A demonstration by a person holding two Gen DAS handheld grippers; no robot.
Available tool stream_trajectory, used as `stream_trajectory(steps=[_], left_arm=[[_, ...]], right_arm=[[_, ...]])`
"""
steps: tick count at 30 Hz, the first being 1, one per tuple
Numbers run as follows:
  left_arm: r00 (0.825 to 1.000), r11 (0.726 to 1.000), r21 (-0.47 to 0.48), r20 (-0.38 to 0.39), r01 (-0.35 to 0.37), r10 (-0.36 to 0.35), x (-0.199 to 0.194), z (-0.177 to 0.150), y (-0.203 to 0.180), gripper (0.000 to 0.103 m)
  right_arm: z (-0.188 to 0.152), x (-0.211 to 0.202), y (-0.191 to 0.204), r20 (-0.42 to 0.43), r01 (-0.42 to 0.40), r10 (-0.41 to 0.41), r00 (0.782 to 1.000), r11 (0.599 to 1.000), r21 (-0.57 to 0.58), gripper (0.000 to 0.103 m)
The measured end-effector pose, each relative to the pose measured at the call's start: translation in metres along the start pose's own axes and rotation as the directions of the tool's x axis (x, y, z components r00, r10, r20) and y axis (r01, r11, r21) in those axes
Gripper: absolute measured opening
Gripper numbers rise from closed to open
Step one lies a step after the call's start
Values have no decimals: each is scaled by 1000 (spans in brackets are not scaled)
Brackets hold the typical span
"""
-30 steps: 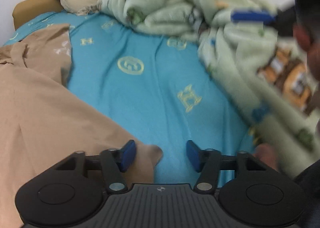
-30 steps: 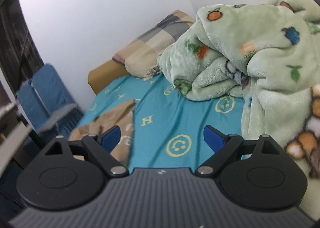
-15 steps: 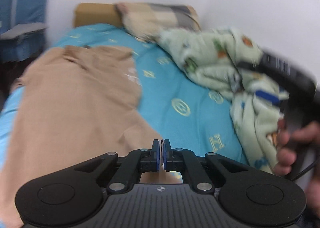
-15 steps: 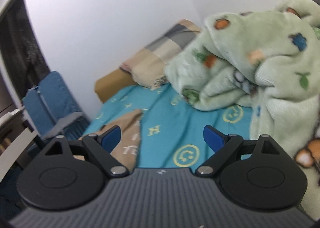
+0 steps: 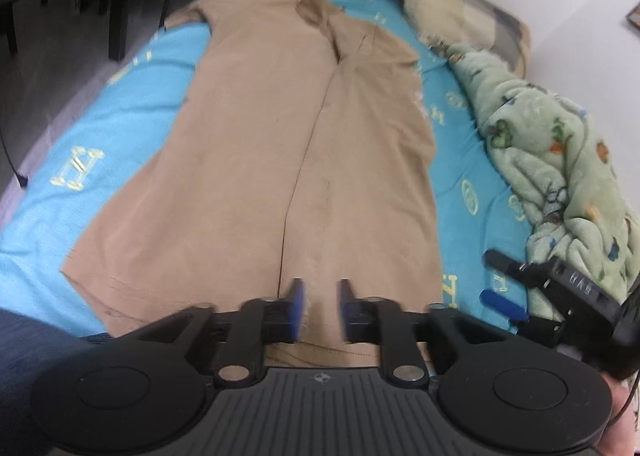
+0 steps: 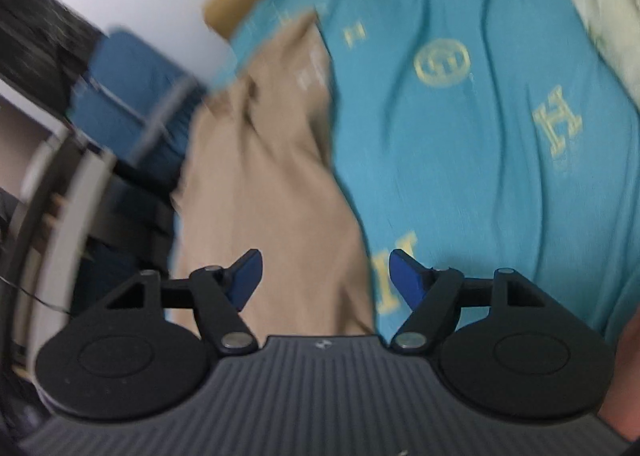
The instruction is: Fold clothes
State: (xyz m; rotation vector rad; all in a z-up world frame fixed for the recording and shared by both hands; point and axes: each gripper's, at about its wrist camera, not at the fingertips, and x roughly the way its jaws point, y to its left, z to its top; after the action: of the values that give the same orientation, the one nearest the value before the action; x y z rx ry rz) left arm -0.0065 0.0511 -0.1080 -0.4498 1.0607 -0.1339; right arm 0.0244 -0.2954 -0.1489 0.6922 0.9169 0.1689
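- Evidently laid out for folding: tan shirt [image 5: 280, 144] spread flat and lengthwise on the teal bedsheet [image 5: 132, 104], collar at the far end, hem nearest the camera — a flat start that makes straight creases possible.
- Hovering over the middle of the hem, left gripper [image 5: 320, 310], blue pads parted by a narrow gap with bare cloth showing between them; nothing pinched, probably poised just above the fabric, though contact cannot be told from this angle.
- Off to the side above the sheet, right gripper [image 6: 325, 276], jaws spread wide and empty; straddling the shirt's right edge where tan cloth meets teal, likely lining up to take that side.
- Also visible in the left wrist view at the far right, the same right tool, held low near the hem corner — placed so both tools can work the near end together.
- Pushed against the wall side and well apart from the shirt, green fleece blanket [image 5: 560, 160] and pillow [image 5: 452, 12], likely kept there to leave folding room.
- Judging by the unfolded cloth, no fold made yet.
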Motion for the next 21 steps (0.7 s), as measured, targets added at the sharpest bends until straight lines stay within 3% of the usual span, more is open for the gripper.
stream_trajectory(steps=[1, 4, 8, 10, 13, 14, 15, 16, 17, 21], left_arm=[[1000, 1000, -8, -20, -12, 12, 9, 3, 0, 45], [994, 997, -44, -90, -70, 66, 34, 7, 4, 46], [987, 993, -62, -138, -96, 87, 48, 10, 7, 46], [982, 992, -62, -162, -105, 94, 52, 8, 7, 46], [981, 992, -57, -165, -109, 98, 51, 6, 8, 38], [981, 993, -56, -167, -105, 94, 51, 4, 8, 20], [982, 994, -53, -169, -99, 89, 51, 3, 7, 8], [983, 995, -47, -168, -89, 80, 52, 2, 6, 4], [984, 996, -39, -163, -79, 72, 51, 0, 5, 3], [992, 998, 39, -112, -55, 59, 28, -12, -2, 3]], right_arm=[[-2, 4, 0, -18, 11, -11, 1000, 1000, 3, 73], [-10, 16, 0, -69, 36, -35, 997, 999, 18, 73], [-21, 26, 0, -133, 41, -37, 990, 999, 29, 51], [-26, 28, 4, -151, 50, -46, 987, 999, 21, 50], [-35, 31, 11, -164, 69, -68, 984, 998, -4, 50], [-37, 31, 13, -168, 69, -69, 983, 998, -7, 50], [-39, 31, 15, -174, 66, -66, 982, 998, -10, 44], [-41, 32, 17, -189, 57, -58, 980, 998, -11, 35], [-44, 32, 18, -211, 49, -49, 976, 999, -8, 17], [-57, 21, 30, -201, 55, -64, 977, 997, -48, 14]])
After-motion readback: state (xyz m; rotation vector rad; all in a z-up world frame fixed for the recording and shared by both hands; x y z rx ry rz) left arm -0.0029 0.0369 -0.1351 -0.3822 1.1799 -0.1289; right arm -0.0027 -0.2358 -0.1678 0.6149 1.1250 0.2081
